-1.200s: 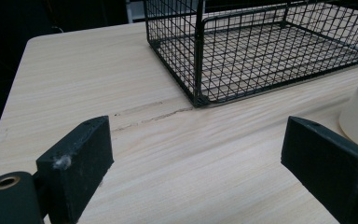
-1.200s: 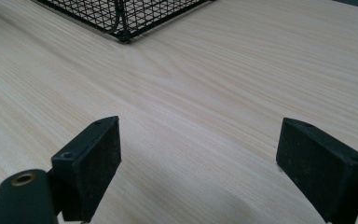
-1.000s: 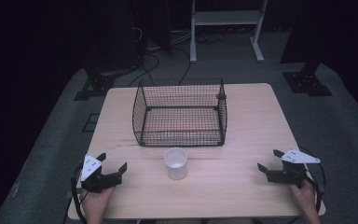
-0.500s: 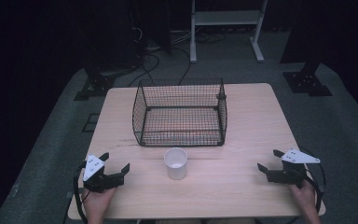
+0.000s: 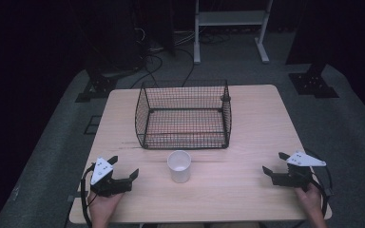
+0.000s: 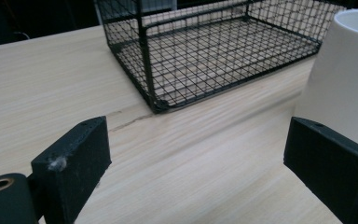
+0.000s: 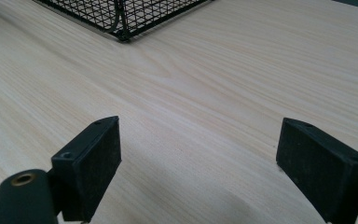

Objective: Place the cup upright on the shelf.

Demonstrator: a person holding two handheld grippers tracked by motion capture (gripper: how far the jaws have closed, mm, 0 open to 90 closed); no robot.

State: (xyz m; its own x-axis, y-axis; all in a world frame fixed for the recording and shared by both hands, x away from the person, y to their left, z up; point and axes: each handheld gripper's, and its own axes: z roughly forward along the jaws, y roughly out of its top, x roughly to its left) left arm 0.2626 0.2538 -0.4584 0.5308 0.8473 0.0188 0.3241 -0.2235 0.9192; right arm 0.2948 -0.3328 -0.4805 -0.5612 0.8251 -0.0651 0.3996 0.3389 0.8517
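A white paper cup (image 5: pixel 179 165) stands upright on the wooden table (image 5: pixel 247 199), just in front of a black wire basket (image 5: pixel 185 140). My left gripper (image 5: pixel 123 166) rests low near the front left corner and points toward the cup. Its jaws have just been opening, they stand open, and nothing is between them. In the left gripper view the cup (image 6: pixel 349 79) rises beyond the right jaw, the basket (image 6: pixel 214 51) lies ahead, and bare wood lies under the gripper (image 6: pixel 198 135). My right gripper (image 5: pixel 273 162) is open over bare wood at the front right (image 7: pixel 198 130).
The basket corner (image 7: pixel 121 25) lies far ahead in the right gripper view. The basket is empty and sits mid-table. Beyond the table's far edge are a white metal stand (image 5: pixel 230 19), cables (image 5: pixel 157 52) and dark equipment bases on grey floor.
The left gripper has edged slightly to the right and its jaws stand a little wider. The right gripper, cup and basket are where they were.
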